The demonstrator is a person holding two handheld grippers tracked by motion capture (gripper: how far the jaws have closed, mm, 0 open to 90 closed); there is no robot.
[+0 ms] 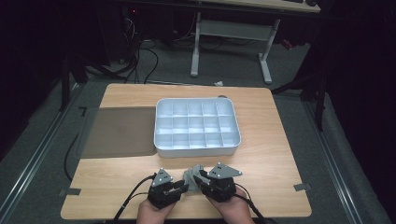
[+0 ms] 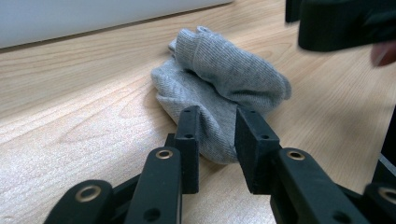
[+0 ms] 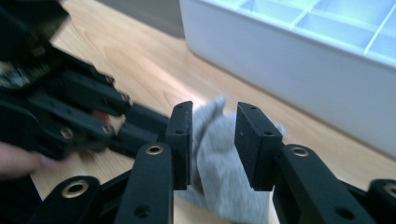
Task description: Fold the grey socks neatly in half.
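A folded grey sock (image 1: 192, 174) lies on the wooden table near its front edge, between my two grippers. In the left gripper view my left gripper (image 2: 218, 116) has its jaws close together on the near end of the sock (image 2: 224, 70). In the right gripper view my right gripper (image 3: 212, 109) grips the other end of the sock (image 3: 219, 158) between narrowly spaced jaws. From above, the left gripper (image 1: 184, 187) and right gripper (image 1: 201, 179) point toward each other, almost touching. A hand holds each one from the bottom edge.
A white tray (image 1: 196, 151) with several empty compartments stands mid-table, just beyond the sock; its side wall (image 3: 303, 70) is near the right gripper. A grey mat (image 1: 119, 130) lies to its left. Bare wood (image 1: 271, 186) lies right of the grippers.
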